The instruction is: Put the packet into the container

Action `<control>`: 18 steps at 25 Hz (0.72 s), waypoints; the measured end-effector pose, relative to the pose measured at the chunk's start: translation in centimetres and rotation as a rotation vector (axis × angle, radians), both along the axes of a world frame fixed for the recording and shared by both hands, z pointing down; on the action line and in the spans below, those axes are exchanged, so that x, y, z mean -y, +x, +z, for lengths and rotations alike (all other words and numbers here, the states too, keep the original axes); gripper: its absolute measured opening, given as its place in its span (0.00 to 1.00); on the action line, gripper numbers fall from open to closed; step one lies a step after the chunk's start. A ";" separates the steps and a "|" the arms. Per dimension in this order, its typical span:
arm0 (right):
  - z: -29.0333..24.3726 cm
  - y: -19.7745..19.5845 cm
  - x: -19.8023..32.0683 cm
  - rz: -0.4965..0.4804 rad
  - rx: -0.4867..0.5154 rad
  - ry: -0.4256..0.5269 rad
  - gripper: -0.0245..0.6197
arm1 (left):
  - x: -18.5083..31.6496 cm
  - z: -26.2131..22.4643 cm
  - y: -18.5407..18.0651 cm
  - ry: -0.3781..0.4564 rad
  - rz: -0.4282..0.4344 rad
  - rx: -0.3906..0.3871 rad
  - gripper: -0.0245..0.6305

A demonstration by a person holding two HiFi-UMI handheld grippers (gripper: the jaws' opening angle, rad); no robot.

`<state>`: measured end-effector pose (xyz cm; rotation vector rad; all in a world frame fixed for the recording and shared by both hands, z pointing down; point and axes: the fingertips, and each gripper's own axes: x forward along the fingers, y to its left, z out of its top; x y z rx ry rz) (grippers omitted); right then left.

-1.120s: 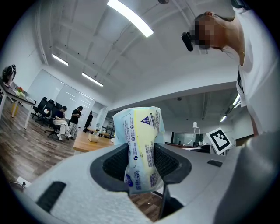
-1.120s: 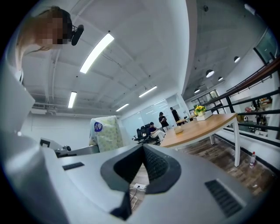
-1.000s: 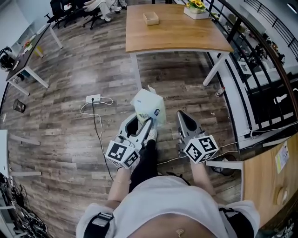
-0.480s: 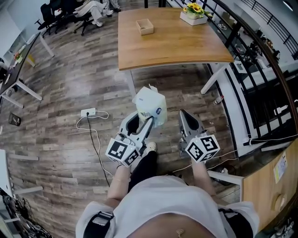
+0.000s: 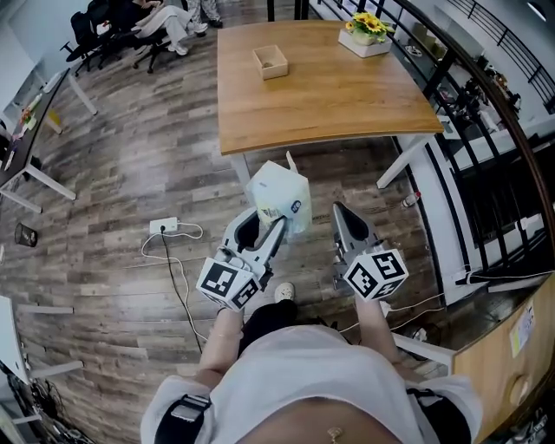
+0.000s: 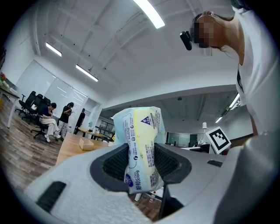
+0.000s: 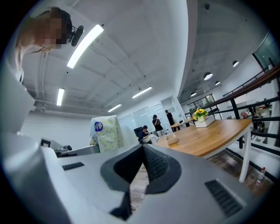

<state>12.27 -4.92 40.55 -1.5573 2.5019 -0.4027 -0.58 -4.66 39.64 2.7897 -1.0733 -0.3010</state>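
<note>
In the head view my left gripper (image 5: 270, 227) is shut on a white and pale-yellow packet (image 5: 279, 198), held upright just short of the wooden table (image 5: 347, 95). The left gripper view shows the packet (image 6: 141, 148) pinched between both pads. The container, a small open wooden box (image 5: 270, 62), sits on the table's far left part; it also shows as the box (image 6: 89, 144) and the box (image 7: 171, 140) in the gripper views. My right gripper (image 5: 344, 217) is beside the left one with its jaws together and nothing between them (image 7: 142, 151).
A planter with yellow flowers (image 5: 366, 35) stands at the table's far right corner. A white power strip (image 5: 163, 227) with its cable lies on the wood floor to the left. A black railing (image 5: 486, 104) runs along the right. Chairs with seated people (image 5: 130, 22) are at the far left.
The table has come nearer in the head view as I walked toward it. Both grippers keep their pose, and the packet stays in the left one.
</note>
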 end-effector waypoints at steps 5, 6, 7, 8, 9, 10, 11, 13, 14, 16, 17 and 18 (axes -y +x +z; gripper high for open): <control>0.4 -0.6 3.1 -0.010 0.000 -0.010 0.05 | 2.9 0.4 -0.5 -0.012 -0.010 -0.001 0.30; 0.5 -0.7 3.8 -0.011 0.001 -0.012 0.05 | 3.5 0.5 -0.6 -0.012 -0.010 0.000 0.31; 0.6 -0.8 4.5 -0.011 0.001 -0.013 0.05 | 4.1 0.7 -0.7 -0.012 -0.012 0.001 0.31; 0.7 -0.9 5.3 -0.010 0.001 -0.013 0.05 | 4.8 0.9 -0.9 -0.012 -0.015 0.002 0.30; 0.7 -0.9 6.0 -0.009 0.000 -0.012 0.05 | 5.5 0.9 -1.0 -0.013 -0.020 0.002 0.30; 0.7 -1.0 6.7 -0.009 -0.001 -0.011 0.05 | 6.1 1.0 -1.2 -0.013 -0.024 0.001 0.30; 0.7 -1.1 7.4 -0.010 -0.002 -0.011 0.05 | 6.7 1.0 -1.3 -0.013 -0.026 0.001 0.30; 0.6 -1.4 8.6 -0.015 -0.004 -0.010 0.05 | 7.8 0.9 -1.7 -0.010 -0.032 -0.001 0.31; 0.6 -1.7 8.9 -0.018 -0.004 -0.008 0.05 | 8.1 0.8 -1.9 -0.008 -0.036 -0.001 0.30; 0.7 -2.2 9.2 -0.027 -0.003 -0.007 0.05 | 8.5 0.7 -2.2 -0.002 -0.039 0.000 0.30; 0.8 -2.4 9.2 -0.031 -0.003 -0.008 0.05 | 8.6 0.7 -2.3 0.001 -0.039 0.002 0.30; 0.9 -2.5 9.2 -0.033 -0.002 -0.012 0.05 | 8.6 0.6 -2.3 0.002 -0.039 0.003 0.31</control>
